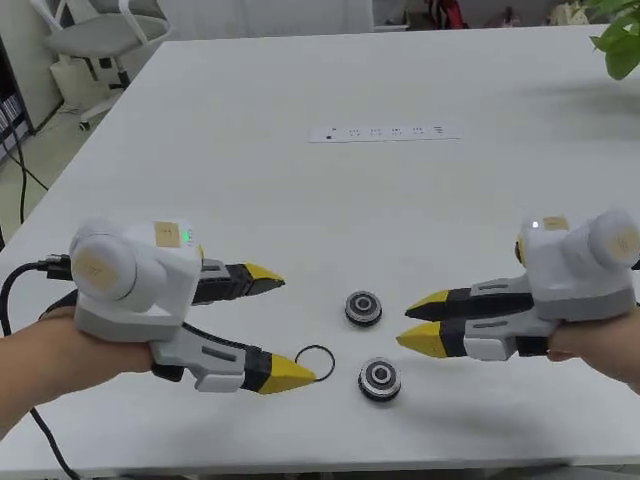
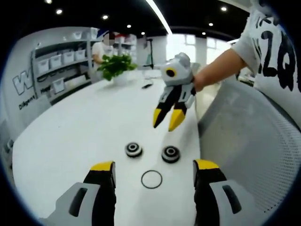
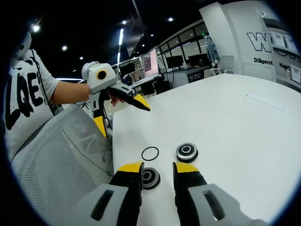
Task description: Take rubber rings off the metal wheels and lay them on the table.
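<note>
Two small metal wheels with dark rims lie flat on the white table [image 1: 300,200]: one wheel [image 1: 363,308] farther from me, the other wheel [image 1: 380,379] nearer the front edge. A loose black rubber ring [image 1: 314,360] lies flat to their left. My left gripper [image 1: 283,326] is wide open and holds nothing; the ring [image 2: 151,179] lies just ahead of its jaws. My right gripper [image 1: 415,323] is open by a narrow gap, empty, and points left at the wheels. One wheel [image 3: 150,178] sits right at its jaw tips, the other wheel [image 3: 187,152] and the ring [image 3: 150,153] beyond.
A white power strip [image 1: 385,133] lies farther back on the table. A green plant [image 1: 620,40] stands at the far right corner and an office chair [image 1: 100,35] beyond the far left. The table's front edge [image 1: 330,468] runs close under the grippers.
</note>
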A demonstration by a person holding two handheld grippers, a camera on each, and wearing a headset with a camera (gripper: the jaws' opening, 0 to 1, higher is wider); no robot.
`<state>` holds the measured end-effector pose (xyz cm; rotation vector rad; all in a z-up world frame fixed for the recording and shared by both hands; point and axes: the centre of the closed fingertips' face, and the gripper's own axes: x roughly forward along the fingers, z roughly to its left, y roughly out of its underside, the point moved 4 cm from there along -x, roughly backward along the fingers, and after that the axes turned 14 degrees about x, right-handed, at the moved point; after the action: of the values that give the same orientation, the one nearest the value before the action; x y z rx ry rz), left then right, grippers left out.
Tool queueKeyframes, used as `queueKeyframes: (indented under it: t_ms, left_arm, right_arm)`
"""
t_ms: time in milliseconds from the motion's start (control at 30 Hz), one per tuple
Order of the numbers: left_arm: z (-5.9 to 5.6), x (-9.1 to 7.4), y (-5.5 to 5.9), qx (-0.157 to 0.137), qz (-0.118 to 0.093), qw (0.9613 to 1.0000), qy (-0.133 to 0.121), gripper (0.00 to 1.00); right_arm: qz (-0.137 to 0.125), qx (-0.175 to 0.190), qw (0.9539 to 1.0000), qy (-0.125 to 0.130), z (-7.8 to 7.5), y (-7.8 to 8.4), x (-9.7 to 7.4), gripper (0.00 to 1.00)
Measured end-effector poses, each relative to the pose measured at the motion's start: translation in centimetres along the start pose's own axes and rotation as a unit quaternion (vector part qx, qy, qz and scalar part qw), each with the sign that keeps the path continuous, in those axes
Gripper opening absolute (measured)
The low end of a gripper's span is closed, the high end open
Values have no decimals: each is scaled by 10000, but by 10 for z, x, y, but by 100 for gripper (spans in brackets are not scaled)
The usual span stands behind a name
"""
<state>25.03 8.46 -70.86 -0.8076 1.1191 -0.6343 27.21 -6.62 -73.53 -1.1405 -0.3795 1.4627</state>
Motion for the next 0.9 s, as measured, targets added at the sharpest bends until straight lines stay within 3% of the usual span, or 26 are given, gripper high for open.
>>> queueKeyframes:
  t_ms: [400, 567, 900]
  left_arm:
    - [-11, 19, -3, 93, 96, 9993, 362, 63]
    - [-16, 29, -6, 129, 100, 9986, 501, 61]
    - [-26, 48, -7, 143, 151, 9968, 778, 59]
  right_arm:
    - [262, -184, 9994, -99, 3, 21, 3, 24]
    - [454, -324, 9984, -75, 1, 33, 5, 24]
    - [582, -425, 9974, -19, -3, 44, 10, 24]
